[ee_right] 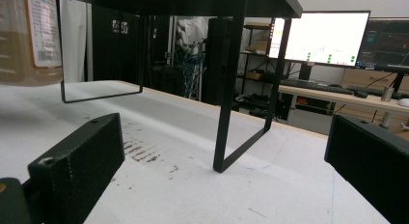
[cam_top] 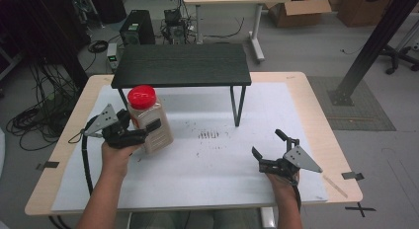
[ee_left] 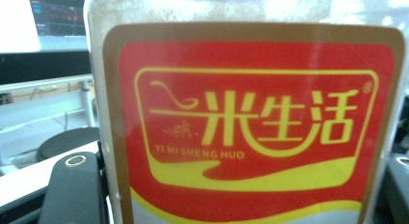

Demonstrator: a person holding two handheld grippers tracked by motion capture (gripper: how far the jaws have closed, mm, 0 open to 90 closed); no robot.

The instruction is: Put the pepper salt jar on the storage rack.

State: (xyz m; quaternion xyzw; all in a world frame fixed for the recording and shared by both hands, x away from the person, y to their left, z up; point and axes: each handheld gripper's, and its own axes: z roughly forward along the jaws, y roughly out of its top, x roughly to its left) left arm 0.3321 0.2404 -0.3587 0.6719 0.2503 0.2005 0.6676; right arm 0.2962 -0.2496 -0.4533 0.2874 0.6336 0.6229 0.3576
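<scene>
A clear jar [cam_top: 150, 123] of pale grain with a red lid [cam_top: 142, 96] is held tilted above the white mat, left of centre. My left gripper [cam_top: 143, 132] is shut on the jar's body, its jaws on either side. In the left gripper view the jar's red and yellow label [ee_left: 251, 132] is pressed close between the two black fingers [ee_left: 72, 190]. My right gripper [cam_top: 269, 144] rests low near the front right of the mat, jaws wide apart with nothing between them. The right gripper view catches the jar [ee_right: 24, 38] at its upper left edge.
A black low shelf [cam_top: 182, 65] on thin metal legs [cam_top: 238, 105] stands at the back middle of the table [cam_top: 316, 115]; its leg [ee_right: 231, 93] rises ahead of my right gripper. Dark scuff marks [cam_top: 208, 135] stain the mat's middle. Desks and monitors [ee_right: 318, 38] lie beyond.
</scene>
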